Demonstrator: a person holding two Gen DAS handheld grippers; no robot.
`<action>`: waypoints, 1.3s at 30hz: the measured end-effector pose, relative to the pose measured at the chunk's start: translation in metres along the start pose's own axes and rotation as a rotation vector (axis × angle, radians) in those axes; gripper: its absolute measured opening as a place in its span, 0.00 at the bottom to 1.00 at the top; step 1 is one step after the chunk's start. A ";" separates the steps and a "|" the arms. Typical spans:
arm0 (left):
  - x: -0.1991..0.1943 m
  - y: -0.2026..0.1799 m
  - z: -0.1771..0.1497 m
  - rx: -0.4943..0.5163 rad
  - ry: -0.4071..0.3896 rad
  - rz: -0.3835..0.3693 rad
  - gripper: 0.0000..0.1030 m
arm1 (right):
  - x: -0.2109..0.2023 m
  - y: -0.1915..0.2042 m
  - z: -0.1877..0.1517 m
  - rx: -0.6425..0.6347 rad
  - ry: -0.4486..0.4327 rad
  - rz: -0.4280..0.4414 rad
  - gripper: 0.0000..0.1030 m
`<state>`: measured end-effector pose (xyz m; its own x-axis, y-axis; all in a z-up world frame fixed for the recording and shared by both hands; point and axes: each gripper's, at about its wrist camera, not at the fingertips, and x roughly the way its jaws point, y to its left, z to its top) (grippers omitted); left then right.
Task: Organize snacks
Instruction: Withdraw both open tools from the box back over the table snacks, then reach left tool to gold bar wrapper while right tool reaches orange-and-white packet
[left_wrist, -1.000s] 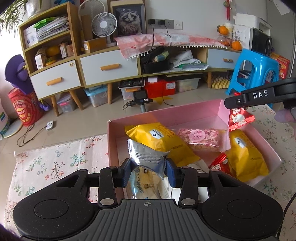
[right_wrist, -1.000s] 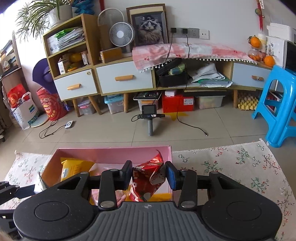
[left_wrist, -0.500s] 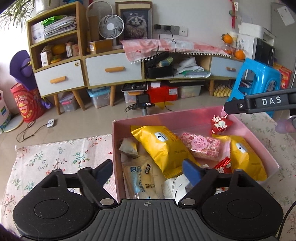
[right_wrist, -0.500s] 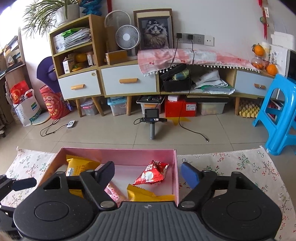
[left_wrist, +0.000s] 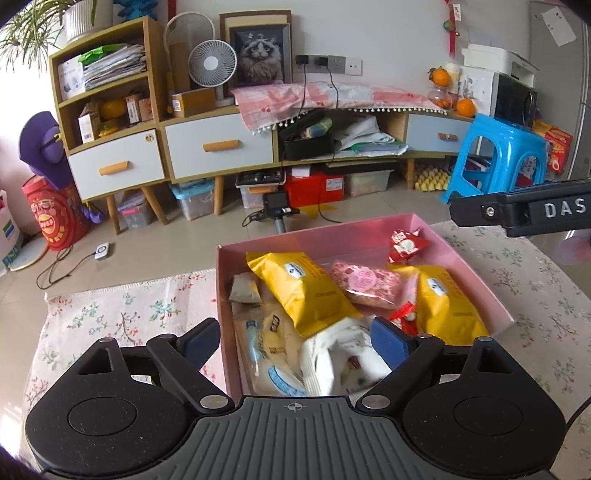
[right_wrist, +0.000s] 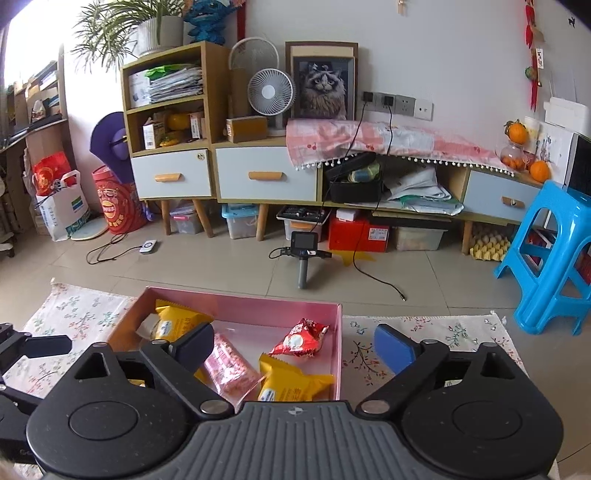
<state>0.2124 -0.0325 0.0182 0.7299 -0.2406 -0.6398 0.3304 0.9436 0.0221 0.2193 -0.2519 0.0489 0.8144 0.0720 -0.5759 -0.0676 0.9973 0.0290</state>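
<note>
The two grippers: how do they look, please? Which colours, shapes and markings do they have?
Both are alike. The left gripper and right gripper each have a black body with two round discs, a grey ribbed centre plate marked with a small crosshair, silver rivets, black linkage arms and blue finger pads. In the left wrist view, the right gripper's side shows white letters "DAS".

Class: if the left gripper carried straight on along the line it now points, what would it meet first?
Probably the white snack packet lying in the pink box, just beyond the left gripper, whose opening jaws hold nothing; depth is uncertain.
</note>
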 end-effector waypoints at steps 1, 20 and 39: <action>-0.003 0.000 -0.001 0.000 0.002 -0.003 0.88 | -0.004 0.000 -0.001 -0.005 -0.001 0.003 0.82; -0.043 -0.010 -0.036 0.028 0.073 -0.050 0.88 | -0.054 0.011 -0.037 -0.016 0.022 0.072 0.84; -0.075 0.001 -0.092 0.033 0.096 -0.077 0.91 | -0.082 0.029 -0.095 -0.152 0.032 0.136 0.86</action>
<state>0.1029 0.0076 -0.0041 0.6412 -0.2878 -0.7114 0.4039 0.9148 -0.0060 0.0958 -0.2304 0.0188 0.7732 0.2033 -0.6007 -0.2645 0.9643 -0.0141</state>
